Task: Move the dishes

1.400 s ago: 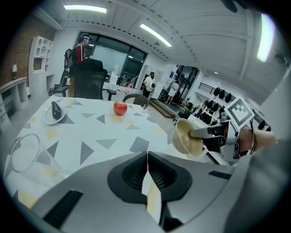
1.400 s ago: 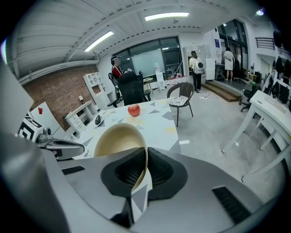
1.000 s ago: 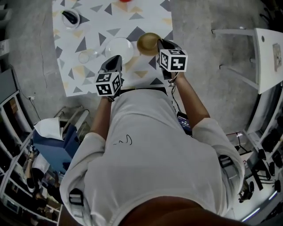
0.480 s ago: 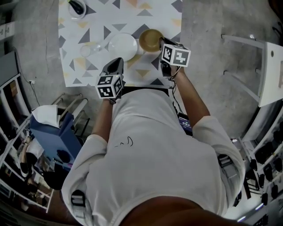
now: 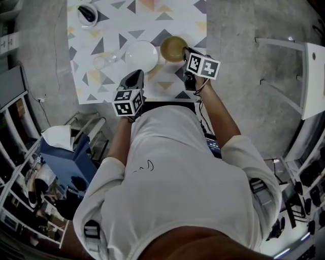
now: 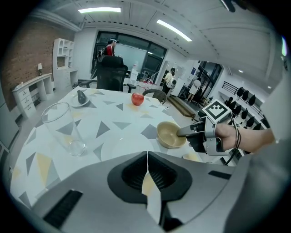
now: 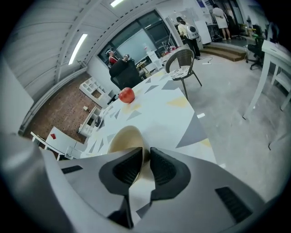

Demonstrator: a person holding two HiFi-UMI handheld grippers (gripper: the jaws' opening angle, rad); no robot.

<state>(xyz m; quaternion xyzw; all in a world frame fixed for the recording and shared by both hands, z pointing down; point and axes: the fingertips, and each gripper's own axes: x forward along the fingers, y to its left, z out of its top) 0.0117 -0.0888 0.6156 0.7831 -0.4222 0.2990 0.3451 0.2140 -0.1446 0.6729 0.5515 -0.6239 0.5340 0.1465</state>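
Observation:
A tan bowl [image 5: 173, 48] [image 6: 170, 134] [image 7: 122, 139] stands on the patterned table [image 5: 117, 30] next to a white plate [image 5: 140, 55]. My right gripper [image 5: 186, 52] [image 7: 145, 157] straddles the bowl's near rim. Its jaws have just been opening and stand a narrow gap apart with the rim between them. My left gripper [image 5: 136, 76] [image 6: 147, 157] hovers shut and empty at the plate's near edge. In the left gripper view the right gripper [image 6: 183, 132] reaches over the bowl's right side.
A clear glass [image 5: 99, 62] [image 6: 63, 129] stands left of the plate. A small dish with a dark object [image 5: 87, 12] and a red apple [image 6: 137, 98] [image 7: 127, 95] sit farther back. A white frame table [image 5: 310, 66] is to the right, a blue bin [image 5: 66, 162] to the left.
The right gripper has sunk with the bowl toward the table and rolled a little. The left gripper has stayed about where it was.

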